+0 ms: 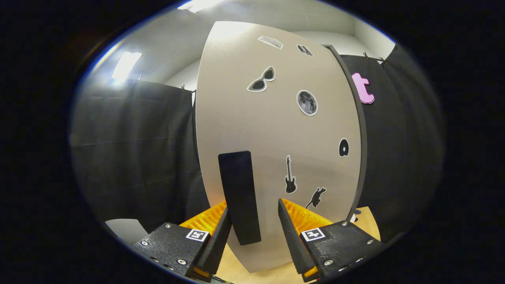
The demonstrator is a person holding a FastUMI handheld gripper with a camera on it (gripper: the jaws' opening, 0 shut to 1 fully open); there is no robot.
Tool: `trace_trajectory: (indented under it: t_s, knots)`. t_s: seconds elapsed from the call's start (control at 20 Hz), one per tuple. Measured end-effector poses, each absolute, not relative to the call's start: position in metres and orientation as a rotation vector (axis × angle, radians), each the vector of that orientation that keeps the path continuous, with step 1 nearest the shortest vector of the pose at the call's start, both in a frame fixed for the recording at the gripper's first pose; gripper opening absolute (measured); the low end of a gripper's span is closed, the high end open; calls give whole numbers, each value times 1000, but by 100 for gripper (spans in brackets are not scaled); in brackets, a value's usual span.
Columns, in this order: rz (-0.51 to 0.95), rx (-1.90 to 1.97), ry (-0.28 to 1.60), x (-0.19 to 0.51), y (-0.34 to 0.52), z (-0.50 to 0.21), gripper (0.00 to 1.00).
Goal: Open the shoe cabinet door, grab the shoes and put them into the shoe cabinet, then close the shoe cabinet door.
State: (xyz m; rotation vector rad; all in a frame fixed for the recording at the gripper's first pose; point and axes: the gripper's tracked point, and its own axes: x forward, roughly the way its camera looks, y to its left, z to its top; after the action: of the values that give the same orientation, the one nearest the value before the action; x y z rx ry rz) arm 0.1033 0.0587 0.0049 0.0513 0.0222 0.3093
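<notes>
between the spread fingers of the gripper [252, 232], the upright black handle [240, 197] on the cabinet door [276, 130] stands, nearer the left finger, ungrasped.

Tool [254, 228] with two wedge-shaped ribbed fingers, textured black mounts, silver screws, square black-and-white marker tags

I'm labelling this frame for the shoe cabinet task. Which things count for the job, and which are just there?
For the job: cabinet door; its black handle, between the open claw fingers, left finger at its edge.

Just there: stickers (sunglasses, moon, guitar); black cloth wall.
</notes>
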Motion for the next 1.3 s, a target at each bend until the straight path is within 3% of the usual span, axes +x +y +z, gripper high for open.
trace_trajectory:
  t_s: [0.85,1.3]
  knots:
    - [255,-104,25,122,57,-2,71]
    - [166,-118,2,131,53,-5,76]
